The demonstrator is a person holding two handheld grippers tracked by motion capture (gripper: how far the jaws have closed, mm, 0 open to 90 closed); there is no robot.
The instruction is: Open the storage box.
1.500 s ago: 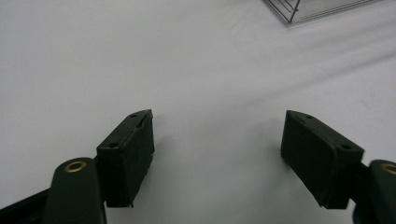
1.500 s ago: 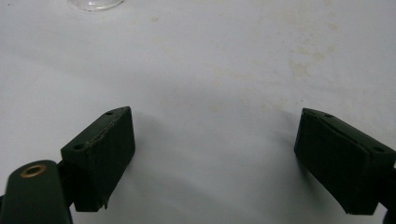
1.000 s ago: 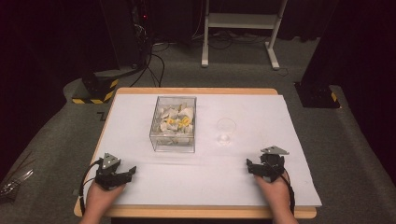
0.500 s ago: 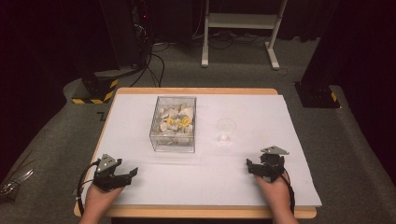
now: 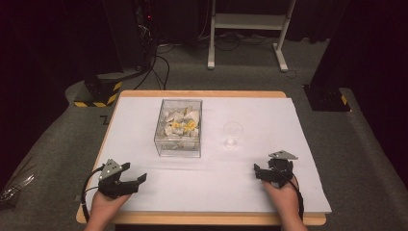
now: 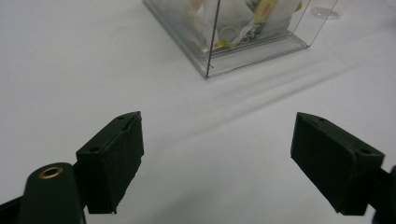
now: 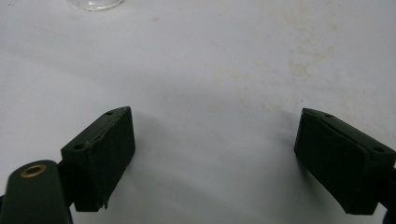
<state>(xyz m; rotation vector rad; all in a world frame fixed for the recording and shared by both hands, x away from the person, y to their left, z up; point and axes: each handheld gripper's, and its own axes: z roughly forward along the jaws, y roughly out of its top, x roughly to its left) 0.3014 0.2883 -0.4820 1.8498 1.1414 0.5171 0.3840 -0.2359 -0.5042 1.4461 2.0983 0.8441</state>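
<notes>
While both my hands rest at the near edge of the desk, the clear box of wrapped packets sits ahead of my left tongs, whose jaws have just been opening and now stand wide with nothing between them. My right tongs gape empty too, the small glass ahead, ready for a reach.
</notes>
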